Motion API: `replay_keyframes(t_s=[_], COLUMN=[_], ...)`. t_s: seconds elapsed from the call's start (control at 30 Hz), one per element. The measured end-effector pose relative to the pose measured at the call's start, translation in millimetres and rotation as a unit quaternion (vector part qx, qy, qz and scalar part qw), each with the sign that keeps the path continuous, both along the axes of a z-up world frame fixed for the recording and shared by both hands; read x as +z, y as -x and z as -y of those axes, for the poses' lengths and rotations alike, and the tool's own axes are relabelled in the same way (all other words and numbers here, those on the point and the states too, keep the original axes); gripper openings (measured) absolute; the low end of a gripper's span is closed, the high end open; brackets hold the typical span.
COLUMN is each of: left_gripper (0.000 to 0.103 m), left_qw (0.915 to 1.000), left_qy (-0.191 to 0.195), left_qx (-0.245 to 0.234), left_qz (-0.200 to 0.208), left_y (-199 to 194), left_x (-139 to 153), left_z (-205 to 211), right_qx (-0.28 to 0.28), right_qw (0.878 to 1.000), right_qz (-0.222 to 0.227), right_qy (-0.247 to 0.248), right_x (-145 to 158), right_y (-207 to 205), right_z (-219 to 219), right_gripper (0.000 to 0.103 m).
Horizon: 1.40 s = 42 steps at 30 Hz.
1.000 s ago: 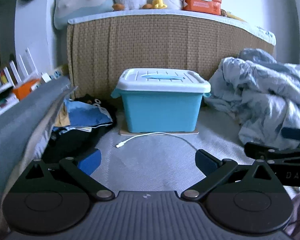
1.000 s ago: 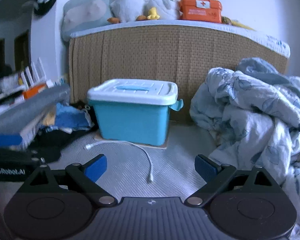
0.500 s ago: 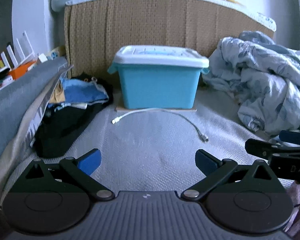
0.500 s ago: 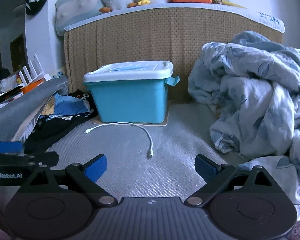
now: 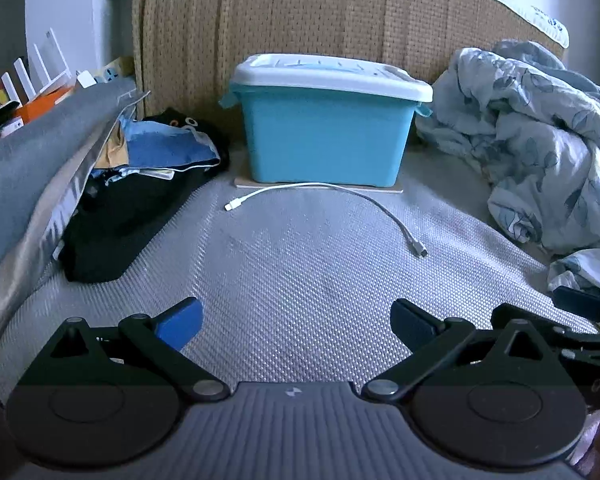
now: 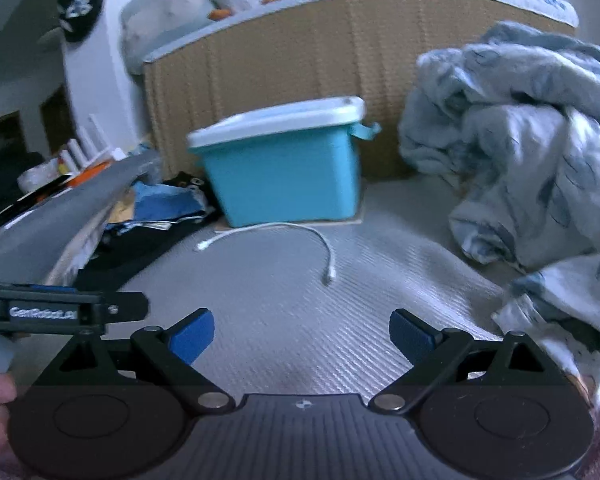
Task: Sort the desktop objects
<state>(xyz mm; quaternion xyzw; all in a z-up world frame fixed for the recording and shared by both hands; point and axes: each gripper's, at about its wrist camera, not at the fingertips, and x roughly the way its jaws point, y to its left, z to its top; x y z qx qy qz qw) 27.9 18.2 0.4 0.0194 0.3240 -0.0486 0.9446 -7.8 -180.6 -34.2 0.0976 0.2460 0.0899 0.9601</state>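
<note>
On the bed, both hand-held grippers, left (image 5: pixel 296 322) and right (image 6: pixel 301 330), spread wide, empty; best approach white cable (image 5: pixel 340 194) low, pinching near one plug.

Both cameras dipped and moved in a bit

Left gripper (image 5: pixel 296 320) view has tilted down: the stuffed toys and orange case on the headboard dropped out of frame, and the whole white cable (image 5: pixel 332 208) now shows in front of the teal box (image 5: pixel 326 148). Right gripper (image 6: pixel 300 332) view has rolled, so the box looks slanted and blurry.
</note>
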Motion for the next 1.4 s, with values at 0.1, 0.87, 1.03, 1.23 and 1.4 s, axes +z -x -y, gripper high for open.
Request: replay_keyframes(t_s=[0.1, 0.87, 1.03, 1.23, 1.4], left_gripper=[0.103, 0.103, 0.103, 0.103, 0.103], left_qw=[1.0000, 0.9998, 0.9998, 0.9998, 0.9998], left_qy=[0.000, 0.004, 0.004, 0.005, 0.005], left_qx=[-0.001, -0.007, -0.007, -0.007, -0.007], left_qz=[-0.006, -0.016, -0.018, -0.019, -0.020], left_y=[-2, -7, -7, -8, -8], left_x=[-3, -6, -6, -6, -6], left_z=[1, 3, 4, 4, 4], right_qx=[0.007, 0.019, 0.018, 0.022, 0.021], right_qw=[1.000, 1.000, 1.000, 1.000, 1.000], right_qz=[0.003, -0.005, -0.010, 0.004, 0.000], right_qy=[-0.010, -0.003, -0.005, -0.004, -0.005], right_x=[0, -13, -15, -11, -12], right_y=[-1, -7, -8, -5, -6], right_z=[1, -2, -1, -2, -2], right_gripper=[0.097, 0.097, 0.097, 0.097, 0.097])
